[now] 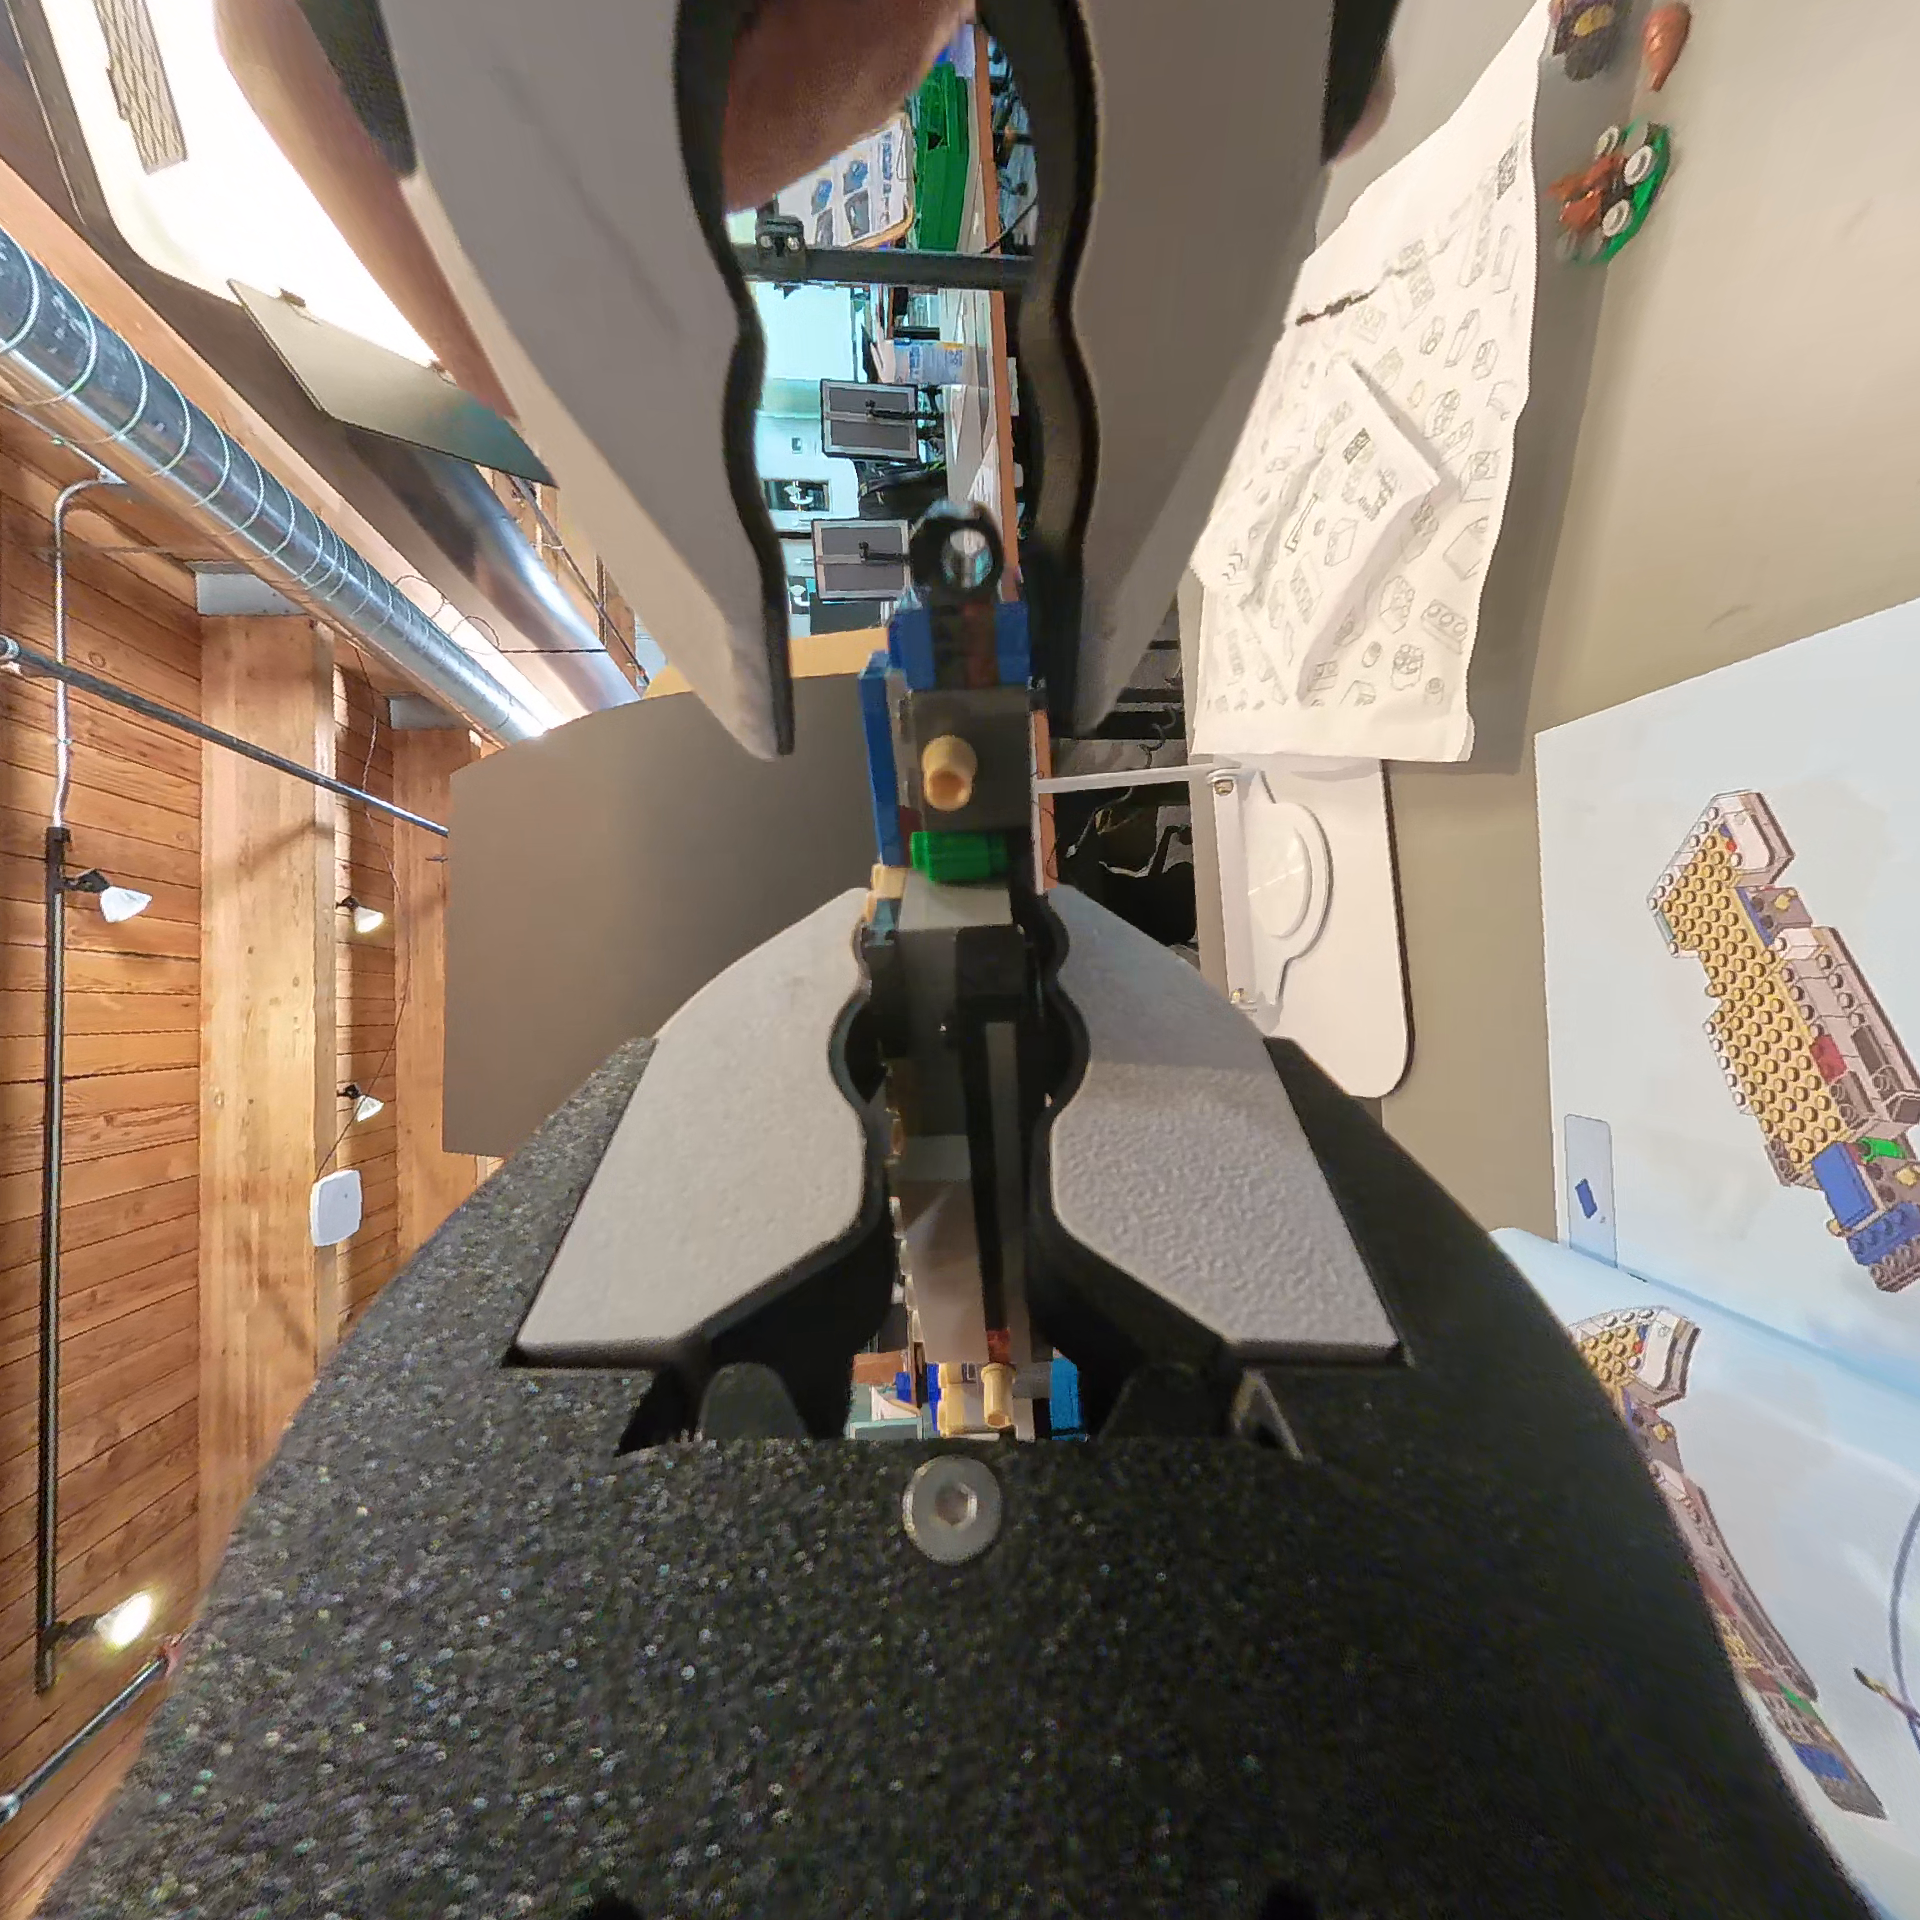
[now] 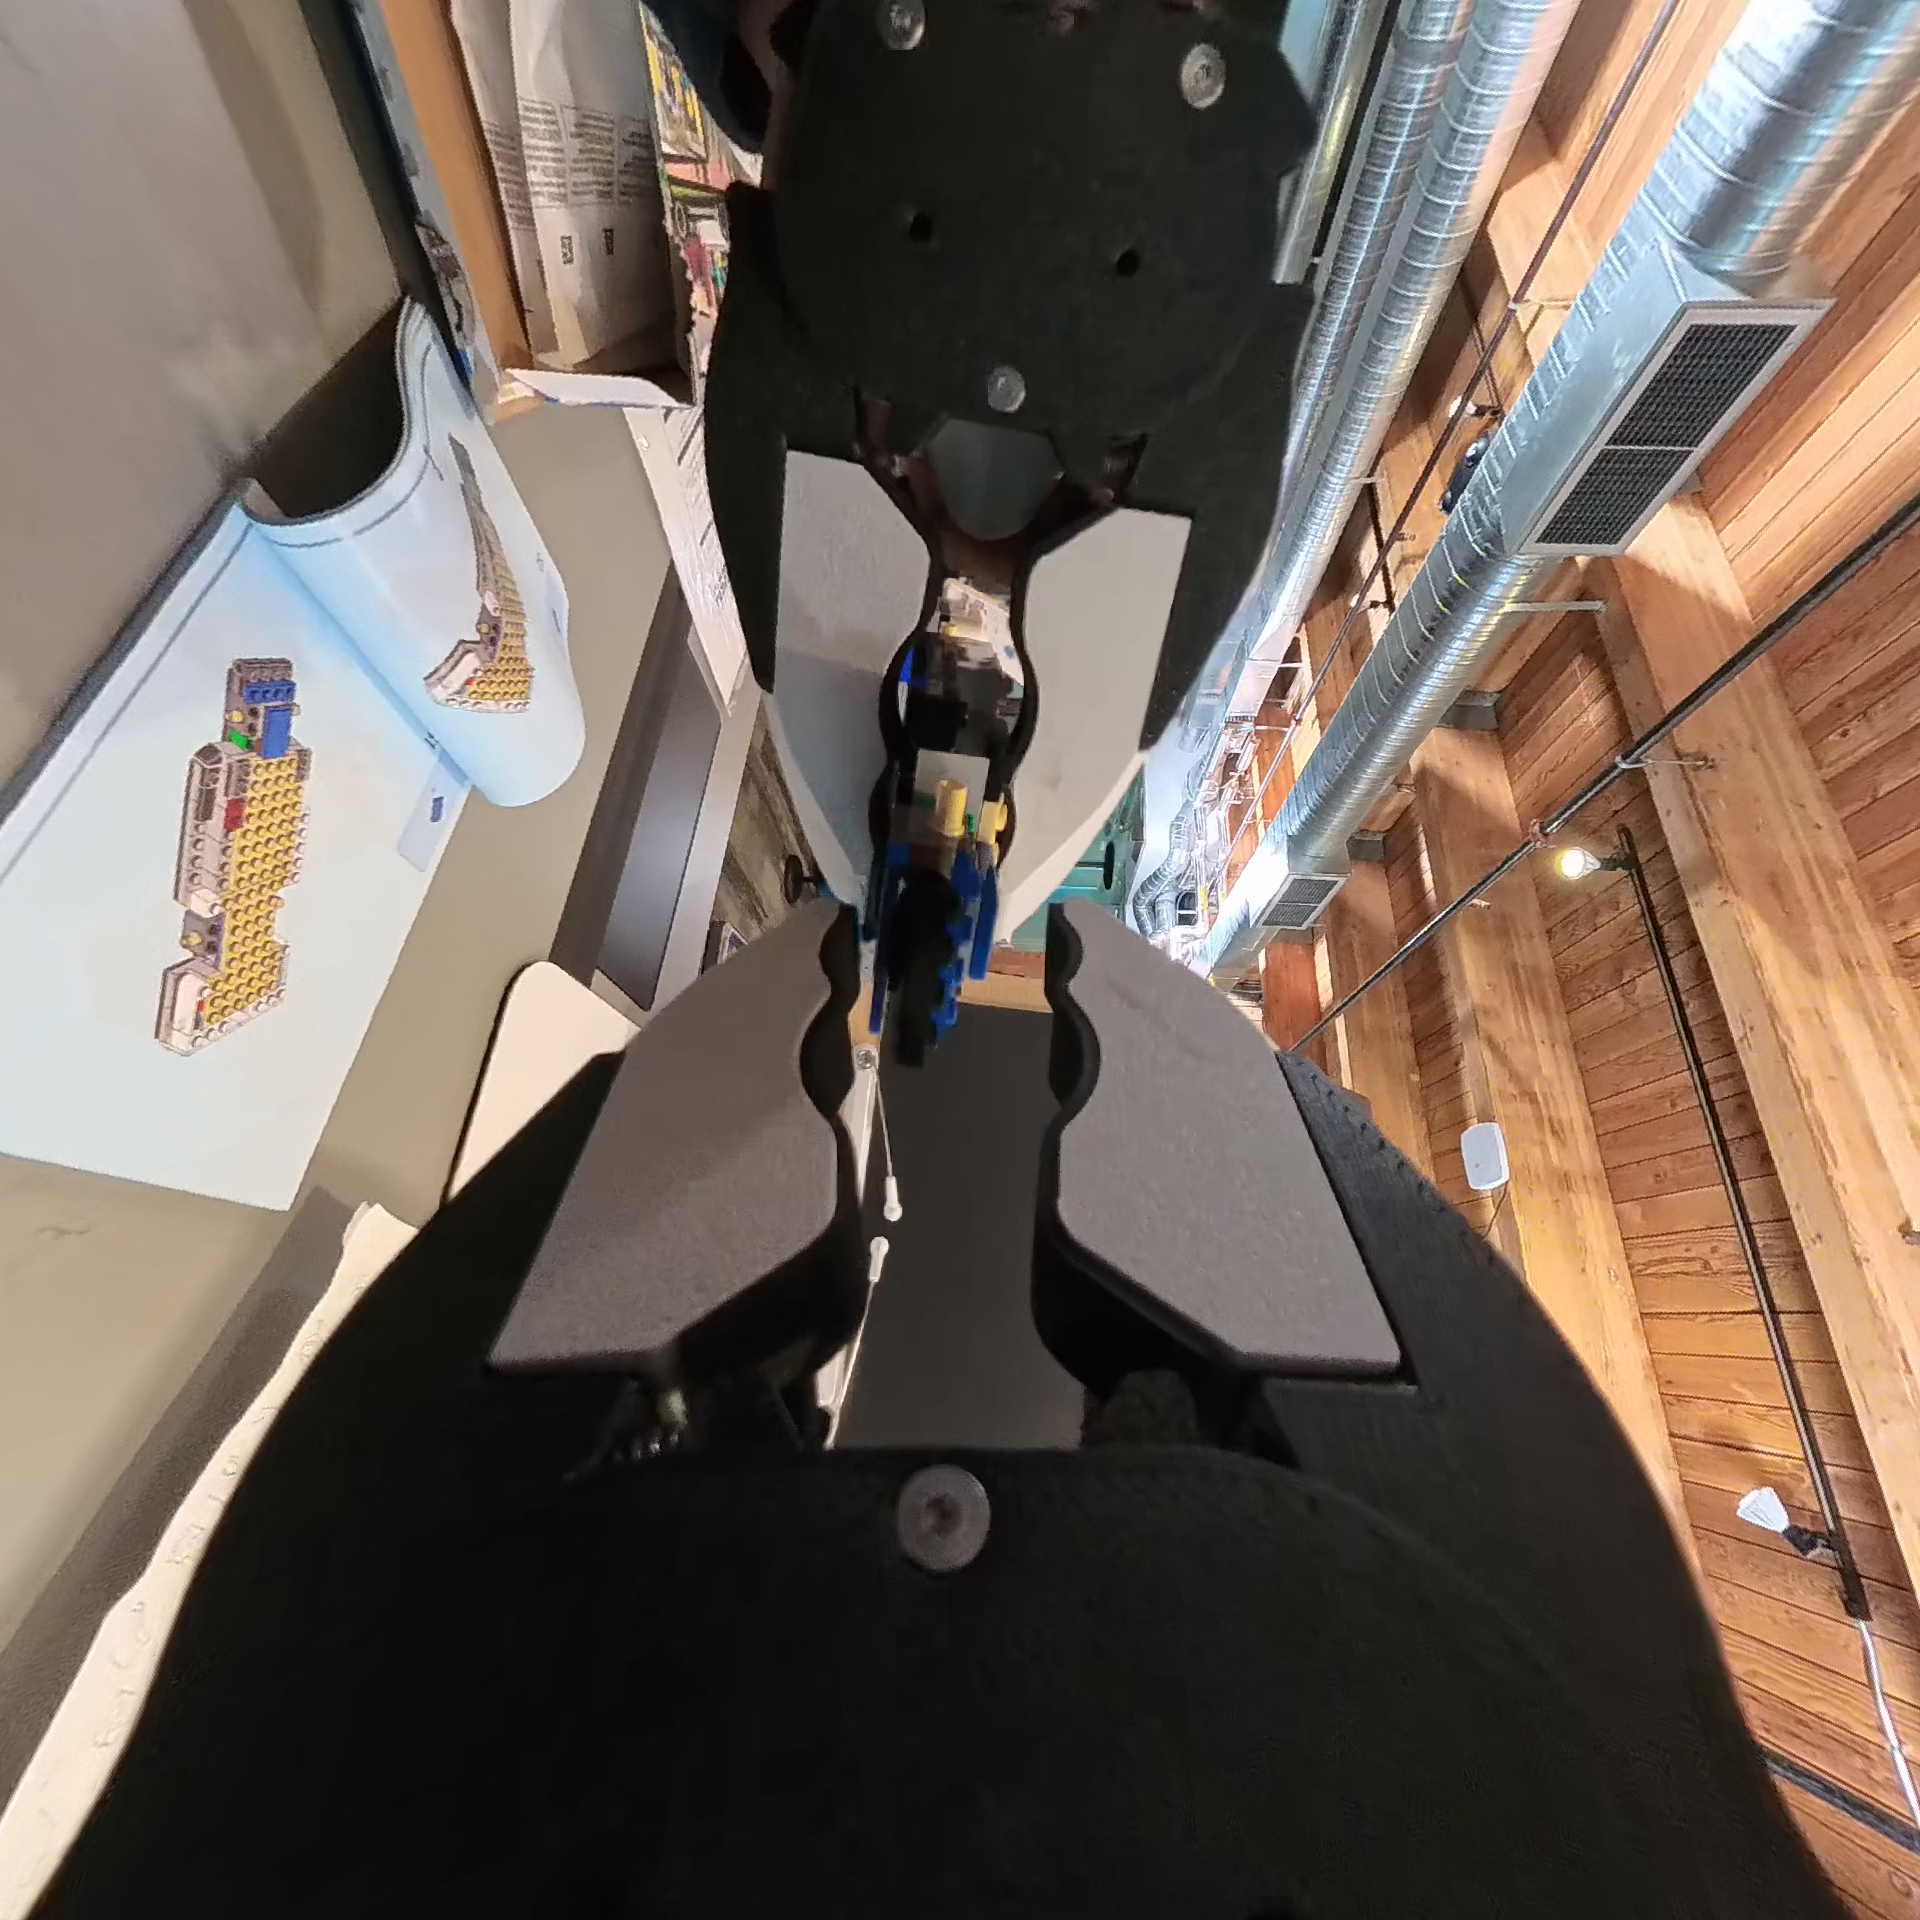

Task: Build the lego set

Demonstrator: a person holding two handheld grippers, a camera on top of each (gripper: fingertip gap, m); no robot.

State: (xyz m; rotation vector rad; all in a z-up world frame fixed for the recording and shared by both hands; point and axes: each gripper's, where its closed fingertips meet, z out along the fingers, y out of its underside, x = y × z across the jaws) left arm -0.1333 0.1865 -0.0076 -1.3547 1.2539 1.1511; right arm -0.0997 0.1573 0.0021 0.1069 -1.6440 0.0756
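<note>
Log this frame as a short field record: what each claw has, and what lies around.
left claw: shut on brick model, a blue, grey and black build with a tan peg and green piece
right claw: open, fingers either side of the model's blue end, right finger clear of it
table items: open instruction booklet, printed white bag
setting: wooden wall, metal ducts

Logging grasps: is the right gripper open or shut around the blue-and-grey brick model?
Open: the right gripper shows a gap between its right pad and the blue-and-grey brick model.
</note>
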